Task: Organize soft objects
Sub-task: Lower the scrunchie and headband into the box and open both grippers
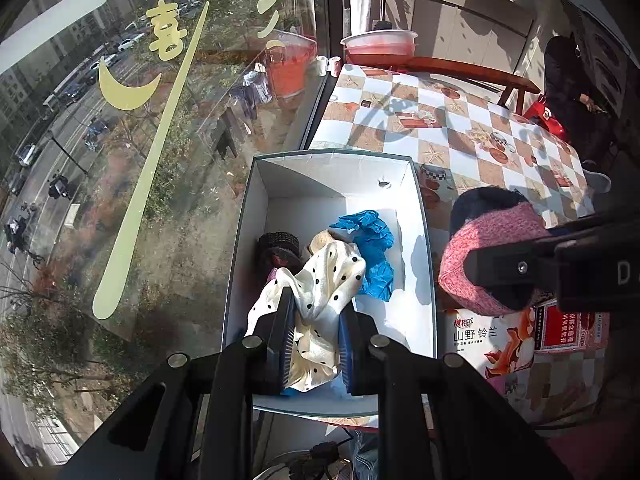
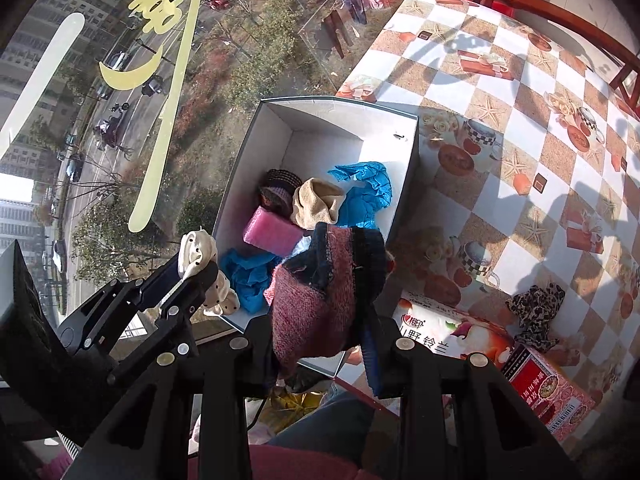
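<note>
The left claw (image 1: 314, 320) is clenched on a cream polka-dot scarf (image 1: 320, 280), which hangs over the near end of the box (image 1: 424, 216). The right claw (image 2: 320, 320) grips a pink and navy knit piece (image 2: 316, 296) just above the box's near right corner.

The scarf looks the riskier of the two. It is silky and slippery, and a loose fold hangs to the left of the left claw, close to the box wall. If it is let go here, that fold could slide over the rim and drag the rest out. The knit piece is thick and bulky. Dropped this close to the edge, it could land on the rim and tip onto the counter (image 2: 500, 184).

Ahead of the claws, the box is white card with stiff, straight walls. Already inside it are a crinkled blue glove (image 2: 364, 188), a soft beige cloth (image 2: 316, 200), a dark ribbed roll (image 2: 280, 188) and a pink foam block (image 2: 272, 232). To the right of the right claw, a leopard-print scrunchie (image 2: 536, 312) waits on the counter beside a glossy printed packet (image 2: 480, 344).
</note>
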A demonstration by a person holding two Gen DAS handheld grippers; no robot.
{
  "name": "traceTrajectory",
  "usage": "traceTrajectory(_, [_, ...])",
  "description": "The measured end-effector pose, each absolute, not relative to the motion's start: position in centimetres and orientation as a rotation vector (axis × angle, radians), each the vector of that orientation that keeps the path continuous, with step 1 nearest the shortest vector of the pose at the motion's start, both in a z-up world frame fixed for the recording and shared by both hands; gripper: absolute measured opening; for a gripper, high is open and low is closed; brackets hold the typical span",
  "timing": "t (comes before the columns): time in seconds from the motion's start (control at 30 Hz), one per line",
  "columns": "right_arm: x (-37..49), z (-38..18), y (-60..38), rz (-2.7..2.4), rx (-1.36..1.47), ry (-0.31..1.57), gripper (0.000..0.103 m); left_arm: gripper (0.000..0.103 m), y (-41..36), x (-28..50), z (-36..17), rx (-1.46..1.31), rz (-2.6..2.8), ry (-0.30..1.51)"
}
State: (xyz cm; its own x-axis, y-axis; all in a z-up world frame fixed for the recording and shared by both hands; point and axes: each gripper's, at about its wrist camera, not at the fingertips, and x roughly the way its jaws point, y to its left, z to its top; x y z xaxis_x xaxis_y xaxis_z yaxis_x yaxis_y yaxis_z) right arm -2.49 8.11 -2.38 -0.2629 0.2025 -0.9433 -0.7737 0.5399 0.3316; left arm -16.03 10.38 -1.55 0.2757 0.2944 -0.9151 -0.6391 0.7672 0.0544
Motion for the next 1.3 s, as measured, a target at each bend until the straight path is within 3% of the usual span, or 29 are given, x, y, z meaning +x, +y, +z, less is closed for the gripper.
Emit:
traceTrajectory(1.07, [-2.5, -4.3, 10.6, 1.026, -0.539, 1.597, 0.035, 0.022, 10.9, -16.1, -3.8, -0.446, 0.614, 1.186])
traceTrajectory(1.2, [-2.5, -4.7, 11.2, 1.042, -0.536, 1.61, 0.035, 0.033, 10.6, -16.0, -3.7, -0.423, 0.611, 1.179])
traceTrajectory(1.27, [-2.3, -4.9, 11.3, 1.043, -0.527, 1.622, 0.039, 0.057, 10.5, -16.1, -3.6, -0.416, 0.611, 1.172])
traceTrajectory(1.3, [-2.2, -4.9, 11.3, 1.047, -0.515, 1.632, 0.053, 0.066, 10.5, -16.1, -3.5, -0.418, 0.608, 1.168])
